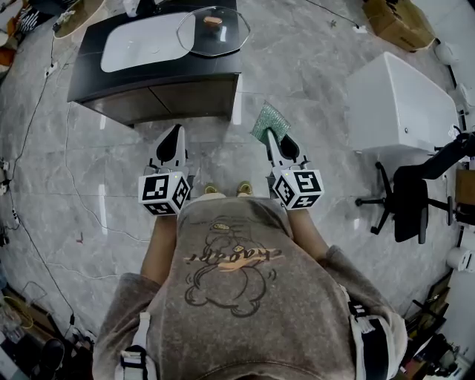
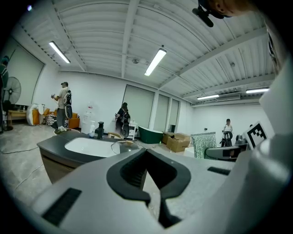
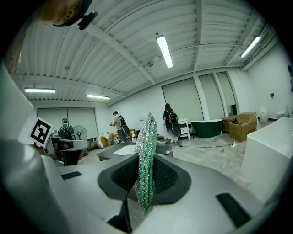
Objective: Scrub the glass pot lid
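Note:
The glass pot lid [image 1: 213, 31], with a brown knob, lies on the dark sink counter [image 1: 96, 70] beside the white basin [image 1: 141, 41]. It also shows in the left gripper view as the glass lid [image 2: 122, 146] on the counter ahead. My left gripper [image 1: 172, 142] [image 2: 146, 151] is shut with nothing between its jaws. My right gripper [image 1: 277, 141] [image 3: 147, 157] is shut on a green sparkly scrub sponge [image 1: 269, 122] [image 3: 146, 132] that stands upright between the pads. Both grippers hang over the floor, short of the counter's front.
A white tub-like unit [image 1: 401, 104] stands at the right, with a black office chair [image 1: 408, 199] beside it. A cardboard box [image 1: 397, 22] sits at the far right. Cables run over the marble floor [image 1: 74, 185]. Several people stand in the background [image 2: 62, 105].

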`<action>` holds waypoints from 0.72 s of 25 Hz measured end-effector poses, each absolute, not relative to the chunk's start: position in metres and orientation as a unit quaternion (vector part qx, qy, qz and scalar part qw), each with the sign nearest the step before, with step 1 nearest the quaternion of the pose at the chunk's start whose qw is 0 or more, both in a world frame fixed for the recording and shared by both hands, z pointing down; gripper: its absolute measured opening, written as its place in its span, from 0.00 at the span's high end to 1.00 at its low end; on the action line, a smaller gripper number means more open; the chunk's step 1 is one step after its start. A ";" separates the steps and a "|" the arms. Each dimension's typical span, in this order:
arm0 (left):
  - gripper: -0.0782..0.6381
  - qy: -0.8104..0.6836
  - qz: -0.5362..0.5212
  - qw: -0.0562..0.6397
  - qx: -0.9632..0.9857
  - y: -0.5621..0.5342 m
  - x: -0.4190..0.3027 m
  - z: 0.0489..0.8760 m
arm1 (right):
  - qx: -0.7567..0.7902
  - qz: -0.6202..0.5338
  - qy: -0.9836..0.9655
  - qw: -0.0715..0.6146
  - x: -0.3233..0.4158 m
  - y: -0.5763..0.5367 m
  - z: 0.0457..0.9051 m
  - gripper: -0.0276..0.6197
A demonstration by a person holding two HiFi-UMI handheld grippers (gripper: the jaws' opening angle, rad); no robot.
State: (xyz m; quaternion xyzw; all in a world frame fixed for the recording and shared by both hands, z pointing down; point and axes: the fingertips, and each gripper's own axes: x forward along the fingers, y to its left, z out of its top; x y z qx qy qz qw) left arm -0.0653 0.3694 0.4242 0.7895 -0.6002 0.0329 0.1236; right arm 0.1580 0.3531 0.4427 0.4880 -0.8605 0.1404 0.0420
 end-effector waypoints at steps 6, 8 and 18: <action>0.88 -0.584 0.038 0.123 0.801 0.368 -0.079 0.442 | 0.502 0.129 -0.855 0.040 0.149 0.356 0.450 0.83; 0.88 -0.581 0.038 0.124 0.803 0.368 -0.082 0.442 | 0.506 0.131 -0.852 0.040 0.147 0.358 0.451 0.83; 0.88 -0.572 0.041 0.122 0.810 0.336 -0.089 0.449 | 0.519 0.147 -0.842 0.030 0.138 0.330 0.463 0.83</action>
